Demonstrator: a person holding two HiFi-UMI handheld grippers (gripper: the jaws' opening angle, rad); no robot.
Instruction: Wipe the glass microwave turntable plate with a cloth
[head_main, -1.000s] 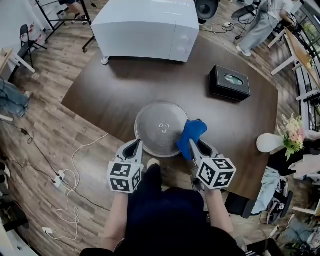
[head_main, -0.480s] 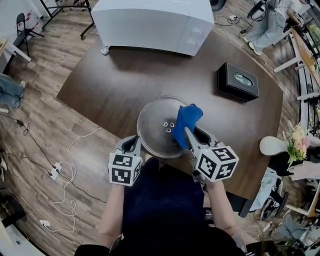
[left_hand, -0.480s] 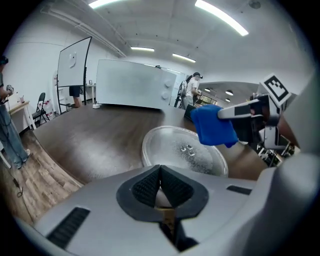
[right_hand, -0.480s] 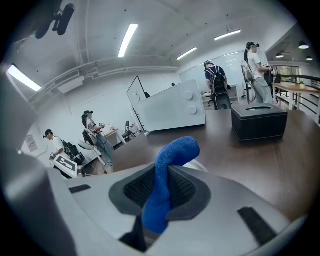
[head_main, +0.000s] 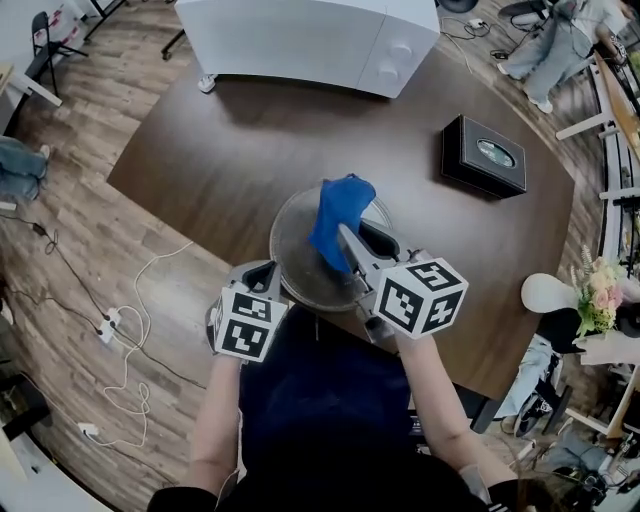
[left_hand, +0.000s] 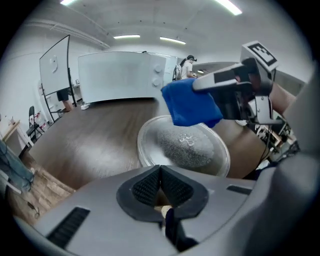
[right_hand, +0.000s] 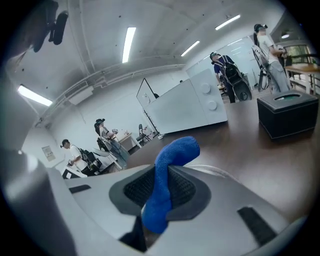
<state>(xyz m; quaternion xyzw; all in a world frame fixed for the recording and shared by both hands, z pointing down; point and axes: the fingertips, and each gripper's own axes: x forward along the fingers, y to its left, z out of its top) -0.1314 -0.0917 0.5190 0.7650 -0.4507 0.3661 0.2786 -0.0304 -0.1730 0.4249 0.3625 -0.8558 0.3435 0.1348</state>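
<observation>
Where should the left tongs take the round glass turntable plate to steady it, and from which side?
Probably its near-left rim, from the person's side, one jaw above, one below. The round glass turntable plate lies flat on the dark table, so only the thin edge fits; the right tongs hold the blue cloth over it.

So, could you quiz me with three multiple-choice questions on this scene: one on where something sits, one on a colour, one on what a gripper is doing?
1. In the head view, where is the black box relative to the glass plate?
A) up and to the right
B) up and to the left
C) straight below

2. What colour is the cloth?
A) white
B) red
C) blue

3. The right gripper has its fingers:
A) wide open and empty
B) shut on the cloth
C) shut on the plate's rim

Answers:
1 A, the box sits apart from the plate, towards the upper right.
2 C, it is blue in every view.
3 B, the right gripper view shows the cloth pinched between the fingers.
</observation>
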